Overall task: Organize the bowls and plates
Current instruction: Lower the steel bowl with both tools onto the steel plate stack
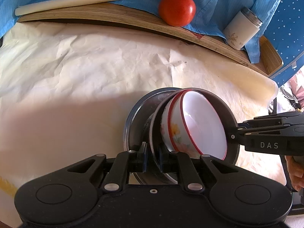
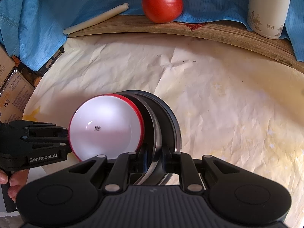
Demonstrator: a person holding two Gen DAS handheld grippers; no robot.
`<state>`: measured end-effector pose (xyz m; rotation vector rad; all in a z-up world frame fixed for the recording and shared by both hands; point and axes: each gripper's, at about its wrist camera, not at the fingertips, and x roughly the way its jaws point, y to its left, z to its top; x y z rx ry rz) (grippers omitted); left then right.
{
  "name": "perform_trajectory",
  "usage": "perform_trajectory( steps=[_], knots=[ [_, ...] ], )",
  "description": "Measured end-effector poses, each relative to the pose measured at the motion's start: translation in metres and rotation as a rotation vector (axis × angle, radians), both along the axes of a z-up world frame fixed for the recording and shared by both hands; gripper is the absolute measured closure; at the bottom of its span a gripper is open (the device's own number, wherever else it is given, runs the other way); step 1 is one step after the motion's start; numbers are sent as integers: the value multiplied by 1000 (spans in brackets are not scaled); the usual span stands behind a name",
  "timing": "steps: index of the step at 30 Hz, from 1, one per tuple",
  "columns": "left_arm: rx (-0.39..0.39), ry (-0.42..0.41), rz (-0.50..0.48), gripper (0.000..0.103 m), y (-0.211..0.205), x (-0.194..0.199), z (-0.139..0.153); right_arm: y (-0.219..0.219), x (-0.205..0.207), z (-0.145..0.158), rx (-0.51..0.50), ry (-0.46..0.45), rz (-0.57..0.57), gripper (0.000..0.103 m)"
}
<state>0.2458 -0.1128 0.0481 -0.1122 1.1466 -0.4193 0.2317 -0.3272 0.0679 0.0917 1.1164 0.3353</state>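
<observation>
One red-rimmed white floral bowl [image 1: 197, 121] inside dark metal dishes [image 1: 136, 125]

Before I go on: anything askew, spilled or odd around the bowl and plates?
Yes. The white bowl with the red rim stands tipped on edge against two dark plates, both also upright, each claw clamping a plate rim. On the wooden ledge, a red stain shows by the tomato.

- The right claw [image 2: 153, 161] is closed on the rim of a dark metal plate [image 2: 152, 110], held on edge above the bench [image 2: 218, 95].
- A white red-rimmed bowl [image 2: 103, 127] sits against that plate; a second dark plate [image 2: 171, 117] lies behind.
- The left claw [image 2: 65, 134] reaches in at the bowl's left edge.
- A tomato [image 2: 162, 3], a white stick [image 2: 96, 19] and a cream canister [image 2: 267, 9] lie at the back.
</observation>
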Motion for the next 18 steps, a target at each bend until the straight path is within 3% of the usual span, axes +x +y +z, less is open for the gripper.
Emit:
perform_trajectory(
  steps=[18],
  knots=[
    [12,-13,6,87,0,-3,3,1,-7,-1,-25,-35,9,87]
  ],
)
